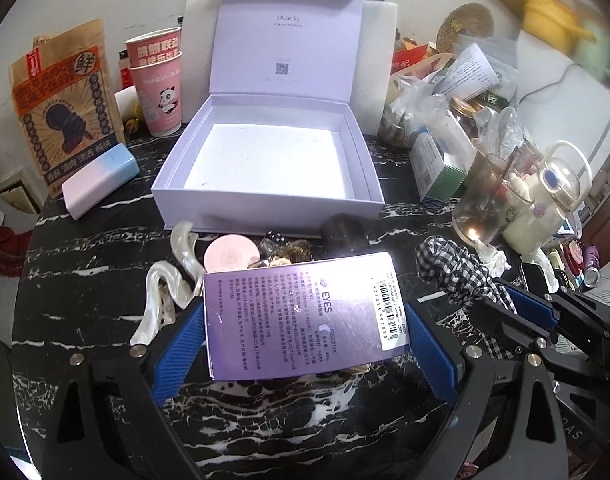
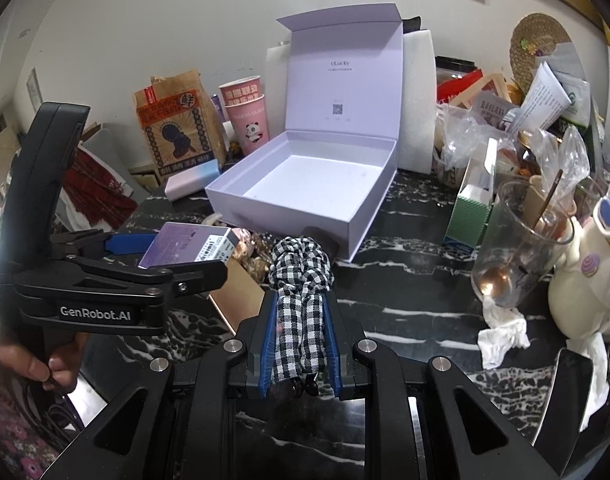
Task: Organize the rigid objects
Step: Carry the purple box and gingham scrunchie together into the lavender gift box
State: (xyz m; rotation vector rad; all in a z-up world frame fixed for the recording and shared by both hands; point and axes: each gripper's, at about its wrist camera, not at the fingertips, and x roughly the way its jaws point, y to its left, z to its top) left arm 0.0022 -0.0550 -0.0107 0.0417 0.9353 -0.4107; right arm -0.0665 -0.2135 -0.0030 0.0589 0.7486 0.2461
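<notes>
In left jaws: shiny purple box [image 1: 305, 316], barcode.

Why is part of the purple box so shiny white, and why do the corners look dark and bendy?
Left wrist view: light glares off the glossy purple cardboard box, washing out its top right corner; the yellow pot is blurred. Right wrist view: no such glare on that box. Both views: the fisheye lens curves the wall and darkens the corners.

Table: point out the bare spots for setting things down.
The open box is empty inside. The marble between box and glass is bare. The box's front edge is crowded with trinkets; the right edge is heaped with bags.
</notes>
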